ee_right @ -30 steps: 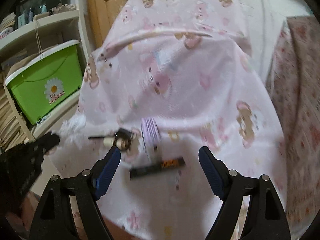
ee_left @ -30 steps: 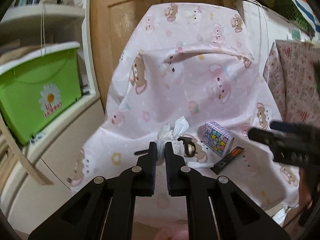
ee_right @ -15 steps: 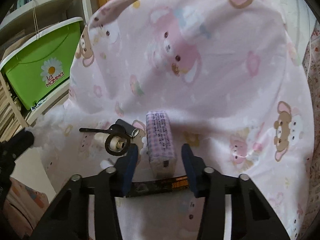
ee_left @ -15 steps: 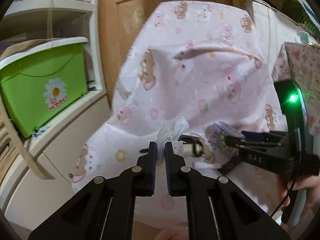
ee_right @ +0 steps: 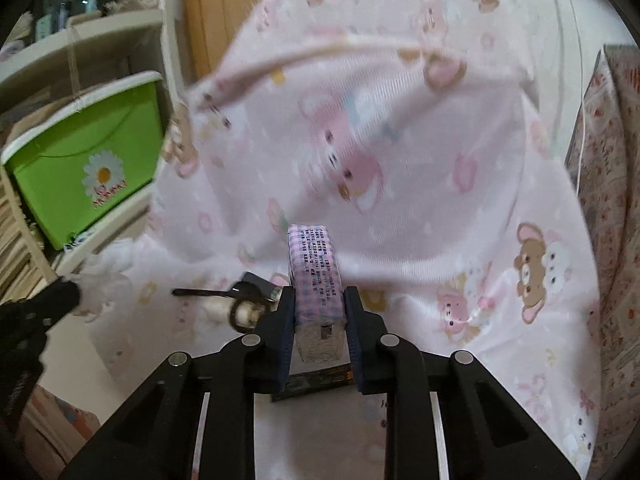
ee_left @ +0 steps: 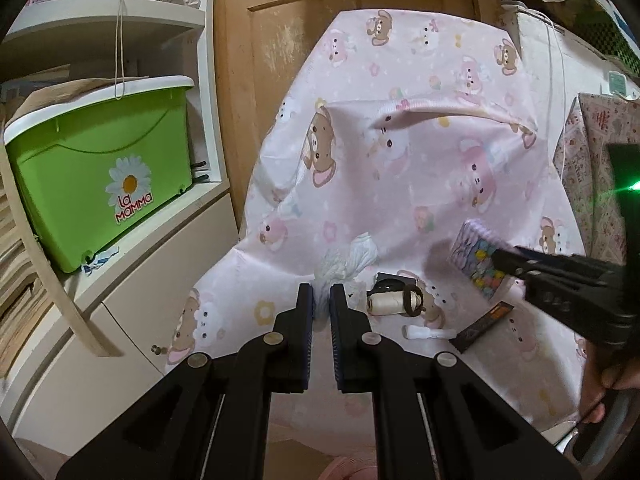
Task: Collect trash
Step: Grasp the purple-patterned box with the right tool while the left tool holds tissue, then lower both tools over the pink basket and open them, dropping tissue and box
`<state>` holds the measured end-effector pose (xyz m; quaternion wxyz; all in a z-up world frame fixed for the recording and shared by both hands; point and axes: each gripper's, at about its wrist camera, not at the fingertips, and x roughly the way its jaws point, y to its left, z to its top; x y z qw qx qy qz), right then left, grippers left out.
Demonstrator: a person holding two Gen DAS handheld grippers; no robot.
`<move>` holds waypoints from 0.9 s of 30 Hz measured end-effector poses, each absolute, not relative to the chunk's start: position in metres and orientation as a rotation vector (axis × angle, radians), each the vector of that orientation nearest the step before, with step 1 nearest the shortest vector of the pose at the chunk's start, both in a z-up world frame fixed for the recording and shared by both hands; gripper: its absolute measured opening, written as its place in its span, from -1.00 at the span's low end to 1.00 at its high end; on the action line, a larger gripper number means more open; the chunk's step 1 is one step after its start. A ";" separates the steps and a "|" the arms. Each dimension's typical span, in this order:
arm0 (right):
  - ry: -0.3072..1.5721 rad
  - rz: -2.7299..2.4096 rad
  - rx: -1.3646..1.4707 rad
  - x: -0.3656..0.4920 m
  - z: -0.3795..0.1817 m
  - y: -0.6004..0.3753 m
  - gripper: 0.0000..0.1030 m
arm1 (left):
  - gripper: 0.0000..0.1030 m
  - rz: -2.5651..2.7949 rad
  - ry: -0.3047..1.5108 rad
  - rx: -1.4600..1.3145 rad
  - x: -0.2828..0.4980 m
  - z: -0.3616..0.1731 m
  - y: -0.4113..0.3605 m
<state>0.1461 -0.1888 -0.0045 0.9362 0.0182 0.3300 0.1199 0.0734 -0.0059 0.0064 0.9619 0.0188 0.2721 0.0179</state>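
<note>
My left gripper [ee_left: 321, 298] is shut on a crumpled white tissue [ee_left: 348, 262] and holds it over the pink bear-print cloth [ee_left: 420, 168]. My right gripper [ee_right: 318, 304] is shut on a small pink checked box [ee_right: 316, 276]; the box also shows in the left wrist view [ee_left: 478, 258] with coloured shapes on its face, lifted off the cloth. On the cloth lie a cream thread spool with a dark ring [ee_left: 394, 304], a small white scrap [ee_left: 428, 333] and a dark flat wrapper [ee_left: 482, 326].
A green "La Momma" bin [ee_left: 100, 184] stands on a white shelf unit [ee_left: 132, 280] at the left. A wooden door [ee_left: 296, 20] is behind the cloth. A floral-covered piece [ee_left: 600, 184] stands at the right.
My right gripper moved in over the pink box, shut on it and raised it off the cloth. My left gripper stayed shut on the tissue and shifted slightly.
</note>
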 end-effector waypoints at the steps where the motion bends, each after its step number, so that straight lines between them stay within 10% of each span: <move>1: 0.660 0.253 0.035 0.140 0.001 -0.187 -0.51 | -0.85 0.036 0.554 0.038 0.072 0.007 -0.005; 27: 0.619 0.295 0.022 0.019 0.043 -0.195 -0.51 | -0.85 -0.089 0.620 0.026 0.016 0.032 0.003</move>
